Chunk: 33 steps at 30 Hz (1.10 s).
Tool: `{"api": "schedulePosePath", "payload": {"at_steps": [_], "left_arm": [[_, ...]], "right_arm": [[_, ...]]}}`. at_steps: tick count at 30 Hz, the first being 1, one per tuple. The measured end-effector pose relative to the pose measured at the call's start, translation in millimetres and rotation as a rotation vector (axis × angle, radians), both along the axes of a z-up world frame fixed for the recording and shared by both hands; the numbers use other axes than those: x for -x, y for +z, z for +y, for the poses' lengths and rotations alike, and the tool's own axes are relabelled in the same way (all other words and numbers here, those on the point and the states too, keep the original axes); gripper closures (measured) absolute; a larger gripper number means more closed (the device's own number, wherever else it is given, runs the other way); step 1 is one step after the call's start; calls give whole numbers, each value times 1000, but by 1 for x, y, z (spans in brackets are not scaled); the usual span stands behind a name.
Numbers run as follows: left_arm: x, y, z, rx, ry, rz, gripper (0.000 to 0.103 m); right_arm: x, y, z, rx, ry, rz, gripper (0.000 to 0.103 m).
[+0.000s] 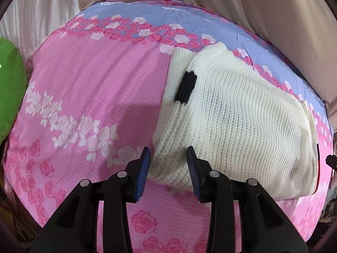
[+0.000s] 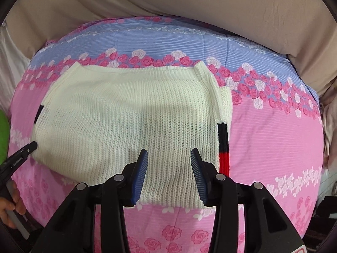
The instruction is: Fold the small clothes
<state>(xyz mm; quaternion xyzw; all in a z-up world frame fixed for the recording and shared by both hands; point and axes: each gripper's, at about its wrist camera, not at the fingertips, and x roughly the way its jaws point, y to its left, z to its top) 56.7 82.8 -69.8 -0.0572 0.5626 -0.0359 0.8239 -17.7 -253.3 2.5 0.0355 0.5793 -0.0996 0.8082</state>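
A cream knitted sweater [image 1: 236, 122] lies folded into a rough rectangle on the pink and blue rose-print bedspread [image 1: 84, 88]. A black patch [image 1: 186, 86] shows on its left side. My left gripper [image 1: 168, 156] is open and empty, its jaws spread over the sweater's near left corner. In the right wrist view the sweater [image 2: 126, 116] fills the middle, with a black and red stripe [image 2: 223, 147] along its right edge. My right gripper [image 2: 168, 156] is open and empty over the sweater's near edge. The left gripper's tip [image 2: 23, 151] shows at the sweater's left side.
A green object [image 1: 10, 88] lies at the left edge of the bed. Beige fabric [image 2: 168, 0] rises behind the bedspread's far edge. A white curtain [image 1: 38, 16] hangs at the back left. A hand [image 2: 12, 206] holds the left gripper.
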Motion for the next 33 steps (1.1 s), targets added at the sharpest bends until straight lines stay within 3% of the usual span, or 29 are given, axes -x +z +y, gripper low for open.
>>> {"api": "schedulePosePath", "payload": {"at_steps": [6, 14, 19, 33], "left_arm": [[8, -4, 1, -9, -8, 5, 69], [16, -9, 3, -4, -6, 16, 68], [22, -8, 4, 43, 10, 15, 61], [19, -15, 4, 77, 47, 34, 57]], "right_arm": [[10, 7, 12, 113, 44, -15, 57], [24, 13, 22, 129, 59, -38, 57], [36, 18, 25, 102, 56, -83, 56], [56, -3, 13, 34, -10, -22, 56]]}}
